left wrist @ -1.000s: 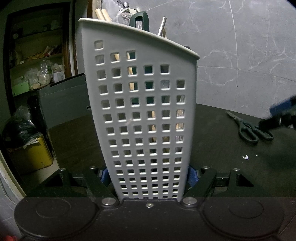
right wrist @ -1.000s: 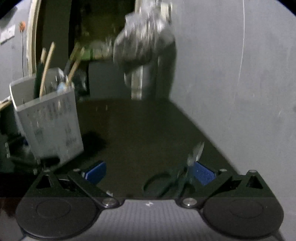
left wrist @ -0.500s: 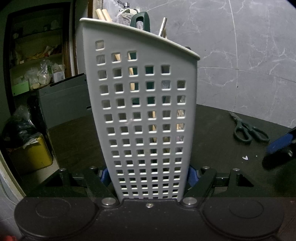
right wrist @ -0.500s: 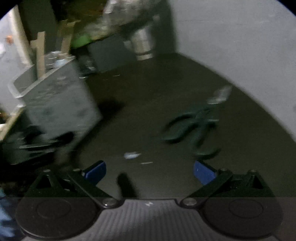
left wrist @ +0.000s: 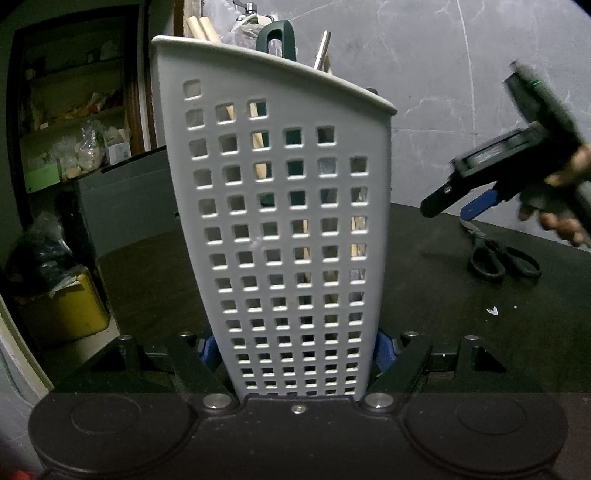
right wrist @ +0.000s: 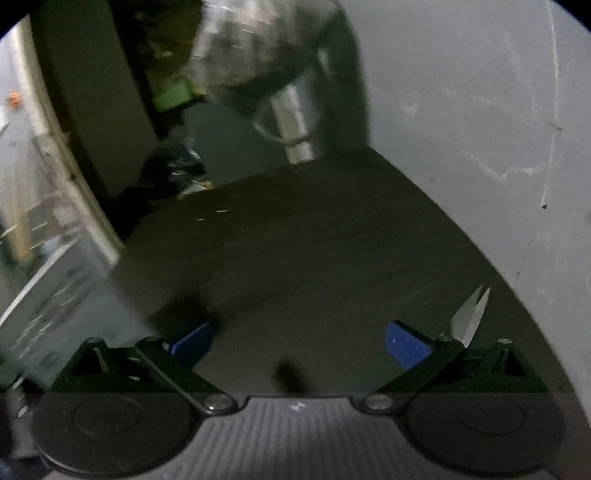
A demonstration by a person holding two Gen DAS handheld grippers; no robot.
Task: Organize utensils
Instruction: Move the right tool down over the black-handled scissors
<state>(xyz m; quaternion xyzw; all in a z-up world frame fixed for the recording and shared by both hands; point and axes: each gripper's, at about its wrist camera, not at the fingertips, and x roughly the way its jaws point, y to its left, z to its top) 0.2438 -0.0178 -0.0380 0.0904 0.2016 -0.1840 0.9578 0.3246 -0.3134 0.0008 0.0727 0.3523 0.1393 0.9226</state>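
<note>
Scissors [left wrist: 498, 254] lie flat on the dark counter [left wrist: 443, 314], well to the right of the caddy [left wrist: 288, 229] and not yet picked up; they are the one loose utensil I can see. In my right wrist view only their blade tips [right wrist: 471, 317] show, poking out just past my right-hand pad.

My left fingers [left wrist: 297, 349] are clamped on the caddy low down, a blue pad pressed on each side wall. I judge that grip is there to keep the tall, light caddy upright and steady while things drop in from above. Wooden handles [left wrist: 201, 27], a green handle [left wrist: 277, 38] and a metal one [left wrist: 322, 50] already stick out over its rim.

My right fingers [right wrist: 299, 341] stand wide apart with nothing between them, hanging above the counter beside the scissors. That spread suits straddling the scissors, though right now they sit off to one side, not between the pads.

No brand, label or writing is readable anywhere; the right view is blurred and dim.
</note>
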